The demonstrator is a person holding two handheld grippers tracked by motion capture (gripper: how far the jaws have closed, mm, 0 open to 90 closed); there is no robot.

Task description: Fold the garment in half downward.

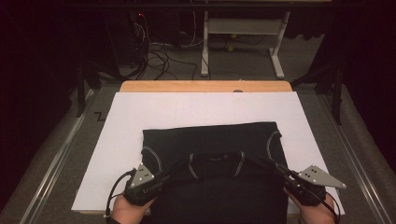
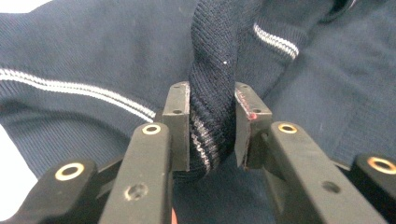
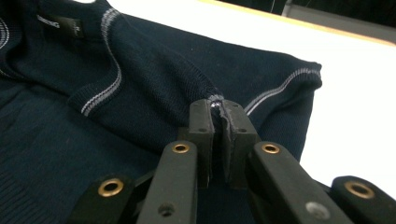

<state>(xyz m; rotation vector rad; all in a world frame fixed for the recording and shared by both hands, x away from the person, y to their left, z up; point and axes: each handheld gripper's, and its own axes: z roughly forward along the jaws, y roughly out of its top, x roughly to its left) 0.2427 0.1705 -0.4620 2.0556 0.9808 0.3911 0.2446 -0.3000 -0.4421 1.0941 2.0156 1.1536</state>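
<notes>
A dark navy knitted sweater (image 1: 210,140) with pale stripes at collar and armholes lies folded on a white sheet (image 1: 135,112); its collar (image 1: 215,161) faces me. My left gripper (image 1: 161,179) is shut on a bunched fold of the sweater (image 2: 212,93) at its near left shoulder. At the near right shoulder my right gripper (image 1: 286,175) is shut on a thin edge of the sweater (image 3: 154,79), with the knit pinched between its pads (image 3: 201,126). Both hands (image 1: 126,210) enter from the bottom edge.
The white sheet covers a wooden table (image 1: 205,86) whose far edge shows beyond it. Metal rails (image 1: 56,163) run along both sides. On the floor behind stand a white desk frame (image 1: 243,42) and loose cables (image 1: 161,56).
</notes>
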